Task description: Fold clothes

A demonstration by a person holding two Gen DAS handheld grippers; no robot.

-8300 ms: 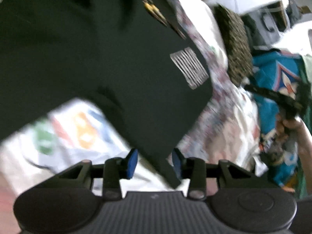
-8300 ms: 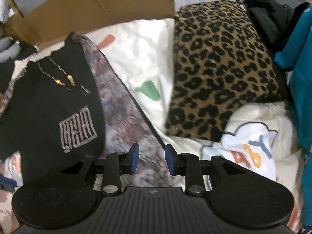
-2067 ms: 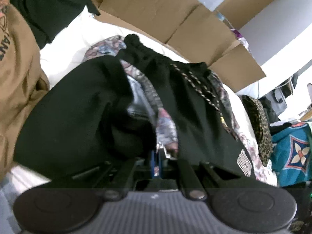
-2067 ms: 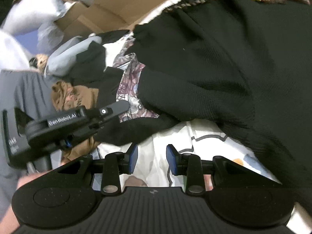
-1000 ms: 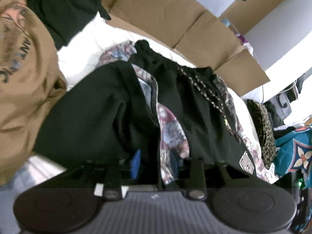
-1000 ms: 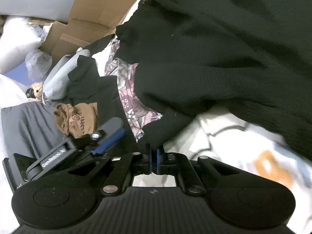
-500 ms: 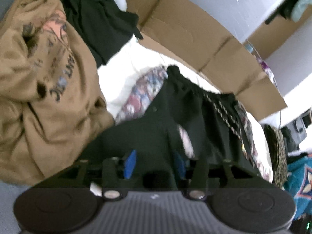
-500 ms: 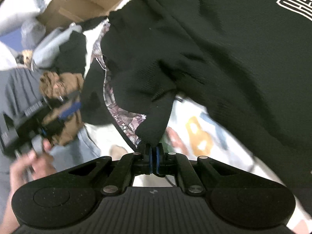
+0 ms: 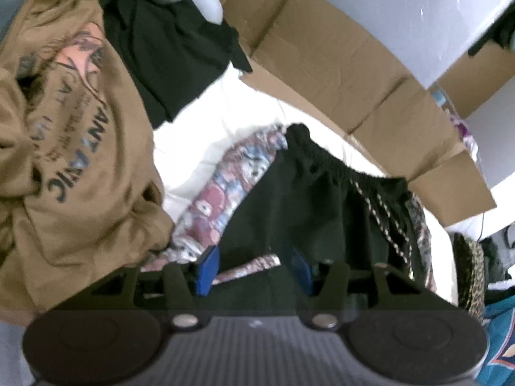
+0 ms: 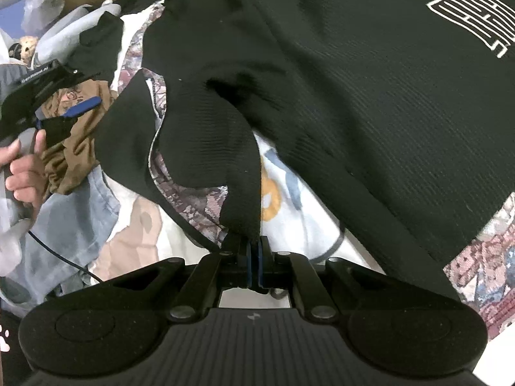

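Black shorts [image 9: 309,199] with a braided drawstring [image 9: 379,209] lie on a patterned cloth [image 9: 212,199] on the bed. My left gripper [image 9: 254,270] is open, and a fold of black fabric lies low between its blue fingers. In the right wrist view the shorts [image 10: 354,80] fill the frame, with a white logo [image 10: 476,19] at the top right. My right gripper [image 10: 254,259] is shut on a hanging corner of the black fabric. The left gripper [image 10: 69,116] shows at the far left, held by a hand [image 10: 19,160], apart from the shorts.
A brown printed hoodie [image 9: 64,160] is heaped at the left, with dark clothes [image 9: 167,48] behind it. Flattened cardboard [image 9: 338,74] lines the back. A leopard-print cushion [image 9: 470,273] sits at the right. The white printed bedsheet [image 10: 289,212] shows beneath the shorts.
The left gripper opened, let go of the black fabric and drew back toward the hoodie. The right gripper shut on a corner of the shorts and pulled it up and toward me.
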